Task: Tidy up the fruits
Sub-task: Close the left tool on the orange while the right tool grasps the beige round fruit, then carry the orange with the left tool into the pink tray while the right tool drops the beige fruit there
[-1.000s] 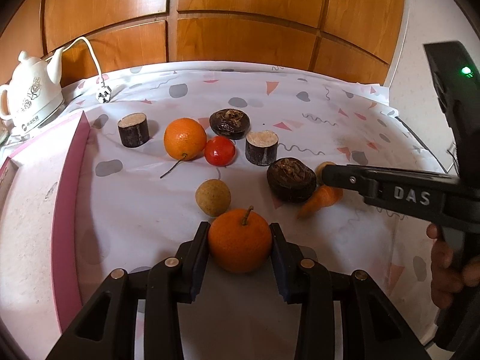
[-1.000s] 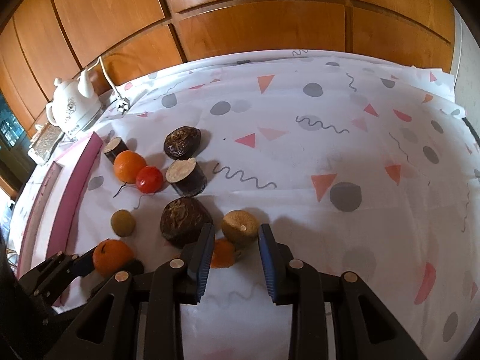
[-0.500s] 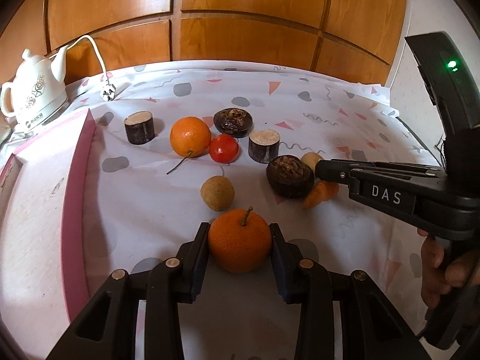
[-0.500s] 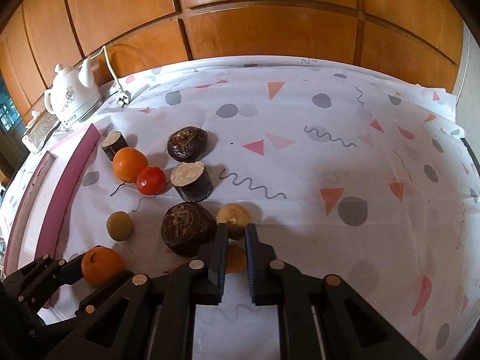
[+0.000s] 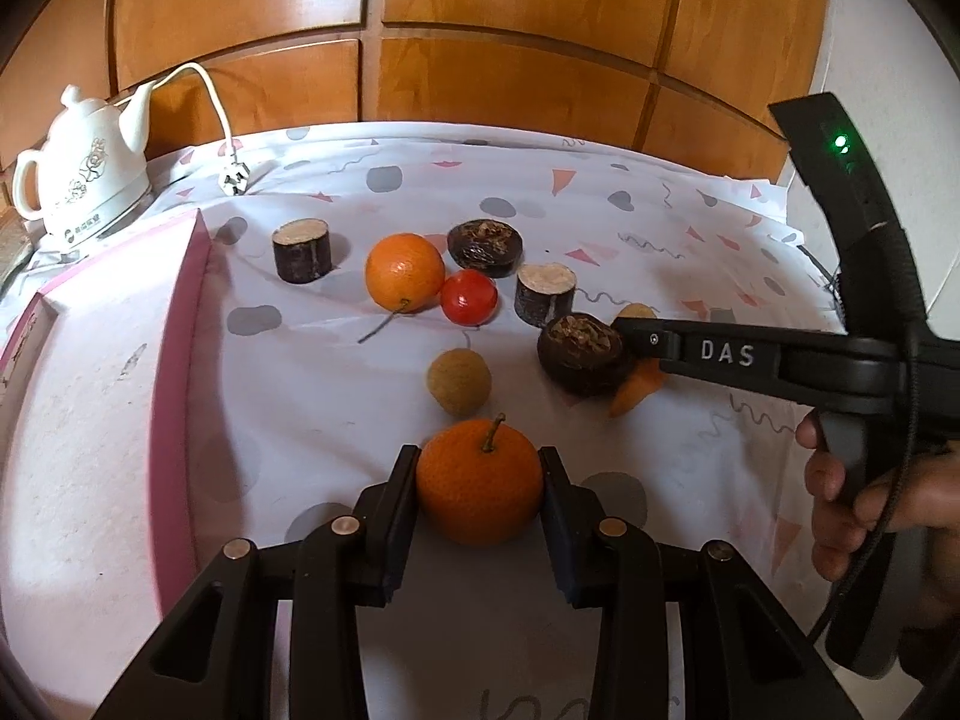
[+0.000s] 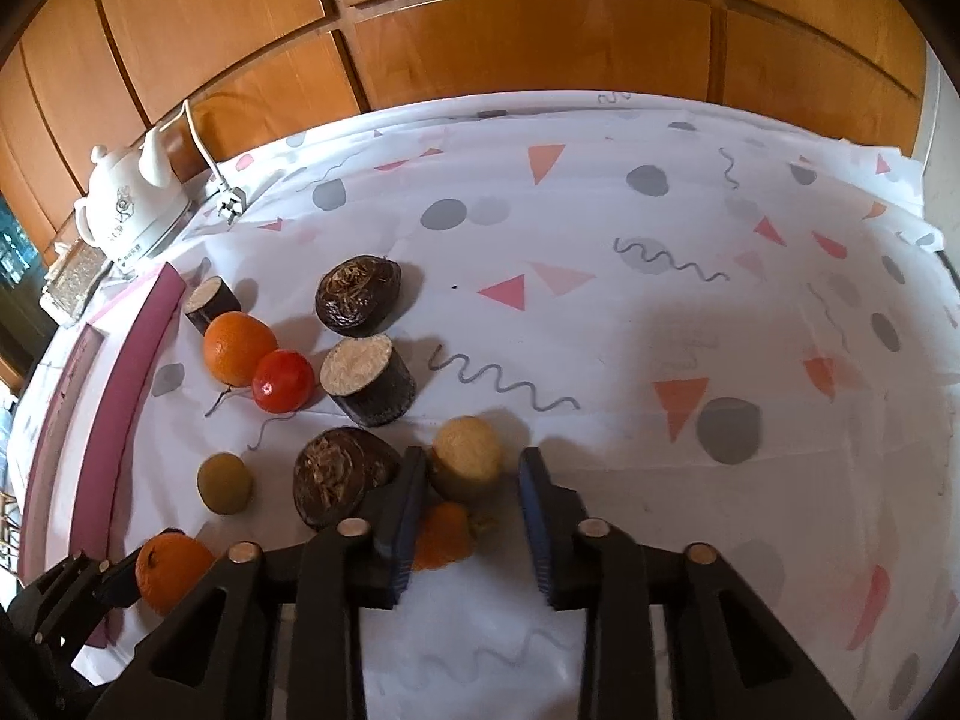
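Note:
My left gripper is shut on a stemmed orange mandarin, held just above the cloth; it also shows in the right wrist view. My right gripper is open around a small tan round fruit, with an orange peel-like piece under it. It shows from the side in the left wrist view. A dark brown fruit touches its left finger. Another orange, a red tomato and a tan longan lie beyond.
A pink-rimmed tray lies at the left. A white kettle with cord and plug stands at the back left. Dark cylinder pieces and another dark fruit sit among the fruits. Wooden panels back the table.
My right gripper had closed to a narrow gap half a second ago and has now opened wide around the tan fruit. My left gripper keeps its hold on the mandarin.

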The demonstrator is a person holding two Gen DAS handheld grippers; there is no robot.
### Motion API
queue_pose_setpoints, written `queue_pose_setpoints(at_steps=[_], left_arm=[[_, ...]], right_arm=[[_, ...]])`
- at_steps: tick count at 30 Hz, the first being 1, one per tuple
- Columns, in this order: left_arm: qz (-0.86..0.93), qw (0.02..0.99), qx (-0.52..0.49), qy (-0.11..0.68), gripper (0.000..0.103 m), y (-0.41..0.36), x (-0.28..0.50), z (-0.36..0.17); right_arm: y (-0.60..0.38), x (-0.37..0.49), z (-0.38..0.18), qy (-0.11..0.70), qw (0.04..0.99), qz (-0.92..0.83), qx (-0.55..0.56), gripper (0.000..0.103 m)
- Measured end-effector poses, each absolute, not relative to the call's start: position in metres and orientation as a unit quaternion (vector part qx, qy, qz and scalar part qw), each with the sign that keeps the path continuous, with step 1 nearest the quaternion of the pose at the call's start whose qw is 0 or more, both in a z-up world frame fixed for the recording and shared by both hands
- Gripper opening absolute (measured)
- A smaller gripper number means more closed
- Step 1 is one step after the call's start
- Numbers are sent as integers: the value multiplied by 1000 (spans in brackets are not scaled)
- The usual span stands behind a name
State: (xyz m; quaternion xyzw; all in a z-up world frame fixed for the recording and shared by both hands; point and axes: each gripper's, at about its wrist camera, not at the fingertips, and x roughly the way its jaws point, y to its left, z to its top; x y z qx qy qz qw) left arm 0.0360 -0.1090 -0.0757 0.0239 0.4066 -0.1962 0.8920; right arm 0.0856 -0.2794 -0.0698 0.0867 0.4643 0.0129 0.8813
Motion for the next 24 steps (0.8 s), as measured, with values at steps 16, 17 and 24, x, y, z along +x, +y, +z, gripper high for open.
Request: queue_pose_setpoints(at_steps=[16,17,24], left_arm=[[-165,913,4,372,38,-80,30,-41],[-162,915,0,370,38,-76,30,-38],[-125,925,-15,358,38,-46,31,-23]], right_arm=[[-242,57,-27,404,913,46,40,25],[-236,56,-24,402,913,54,37,25],[-198,57,-11,395,912,110,22,25]])
